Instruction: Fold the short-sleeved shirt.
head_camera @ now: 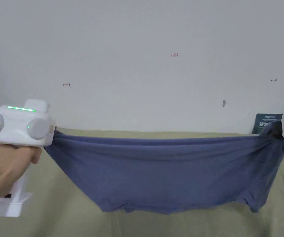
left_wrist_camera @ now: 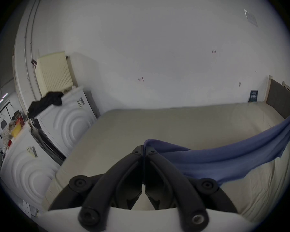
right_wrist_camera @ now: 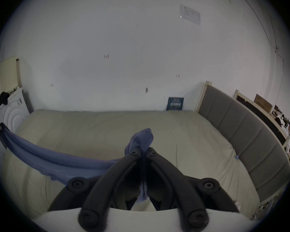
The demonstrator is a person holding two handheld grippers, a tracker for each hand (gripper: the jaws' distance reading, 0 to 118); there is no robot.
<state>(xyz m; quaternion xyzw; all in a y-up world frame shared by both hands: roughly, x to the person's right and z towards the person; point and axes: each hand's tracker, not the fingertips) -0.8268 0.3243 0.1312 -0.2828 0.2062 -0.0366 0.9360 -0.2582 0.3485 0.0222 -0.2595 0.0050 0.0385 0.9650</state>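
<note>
Blue-grey cloth runs between our two hands: the short-sleeved shirt (head_camera: 166,172) hangs stretched in the air above the bed (head_camera: 61,213), its long axis lying left to right across our front.

At the left, our left gripper (left_wrist_camera: 144,149) has its jaws pressed together on one end of the top edge; in the left gripper view a small fold of the cloth stands up just past the tips, and the rest streams off toward the other hand. In the middle, the top edge is nearly taut and dips slightly, while the body of the shirt sags below it in a broad curve, its lowest hem near the bed sheet; we cannot tell whether it touches. At the right, our right gripper (right_wrist_camera: 144,149) is likewise clamped on cloth, with a bunched lump of it poking out beyond the tips and a strip caught down between the jaws.

Both ends sit at about the same height, and neither hand is nearer. We judge the next move is to lower the shirt flat onto the bed, keeping that axis level.
</note>
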